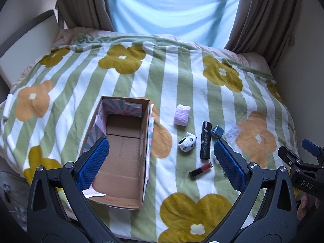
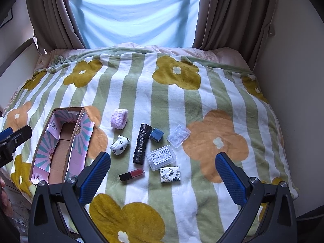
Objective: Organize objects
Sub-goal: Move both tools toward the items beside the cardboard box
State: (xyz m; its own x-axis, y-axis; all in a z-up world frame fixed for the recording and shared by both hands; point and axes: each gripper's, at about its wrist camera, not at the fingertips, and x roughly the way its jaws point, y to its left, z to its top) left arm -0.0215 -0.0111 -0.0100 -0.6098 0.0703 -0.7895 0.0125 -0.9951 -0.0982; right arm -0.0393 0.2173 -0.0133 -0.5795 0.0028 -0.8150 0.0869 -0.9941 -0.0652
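Both your tongs stand wide apart with nothing between the pads: the left gripper (image 1: 160,158) hangs above the near end of the cardboard box (image 1: 121,151), the right gripper (image 2: 163,172) above the loose items just beside it. The box sits open and empty on the flowered blanket (image 2: 182,105), and everything to be sorted lies to its right — a lilac cloth roll (image 2: 119,119), a balled white sock (image 2: 119,144), a black roll (image 2: 142,143), a small blue box (image 2: 156,134), two clear plastic cases (image 2: 161,157), a tissue pack (image 2: 170,174) and a lipstick (image 2: 131,174). The bedding is your main risk: it is soft and will likely give under a downward push, so the pads may pinch blanket along with a flat thing like the tissue pack. The black roll may well turn away if you close across its length rather than its width. The items lie close together, so a wide jaw coming down on the lipstick could nudge the sock or the case next to it. The box is light and may slide or tip if you knock its wall when dropping something in.
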